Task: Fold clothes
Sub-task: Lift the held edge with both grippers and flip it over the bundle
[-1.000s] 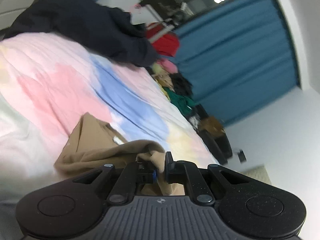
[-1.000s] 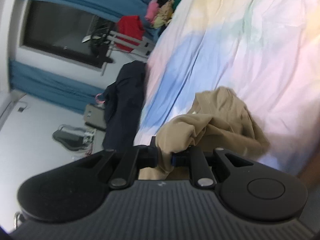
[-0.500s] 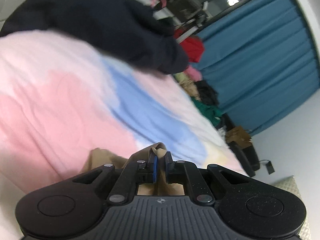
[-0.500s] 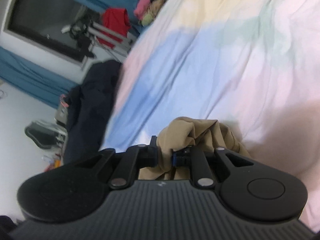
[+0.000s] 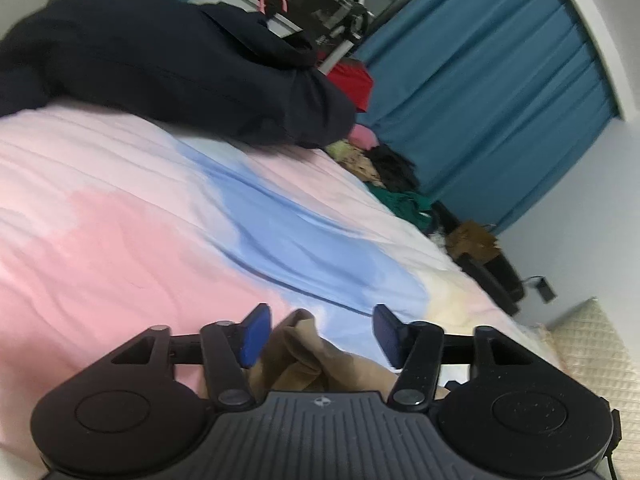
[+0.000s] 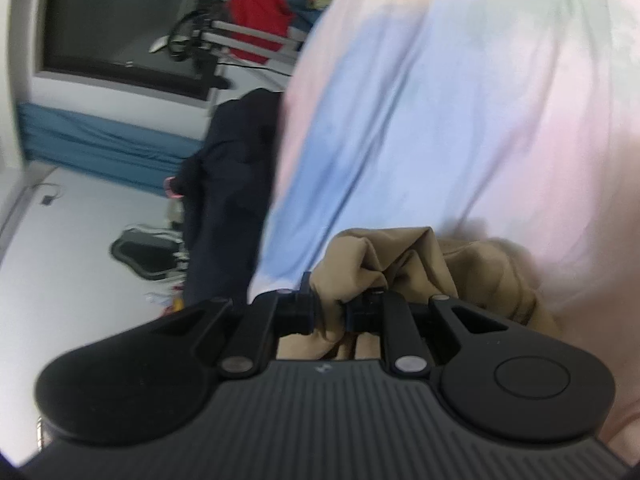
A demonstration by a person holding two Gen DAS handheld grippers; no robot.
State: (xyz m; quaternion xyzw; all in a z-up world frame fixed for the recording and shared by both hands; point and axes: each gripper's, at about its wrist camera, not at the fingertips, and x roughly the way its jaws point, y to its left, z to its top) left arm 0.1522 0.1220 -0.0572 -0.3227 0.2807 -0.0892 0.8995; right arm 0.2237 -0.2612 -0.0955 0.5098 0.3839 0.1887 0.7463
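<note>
A tan garment lies bunched on the pastel bedsheet. In the left wrist view my left gripper is open, its blue pads apart on either side of a fold of the garment, not gripping it. In the right wrist view my right gripper is shut on a bunch of the tan garment, which trails to the right over the bedsheet.
A dark navy garment lies heaped at the far edge of the bed; it also shows in the right wrist view. Several clothes are piled by the blue curtain. A red garment hangs on a rack.
My left gripper has opened and let go of the tan garment. My right gripper stays shut on it and has moved further over the bed.
</note>
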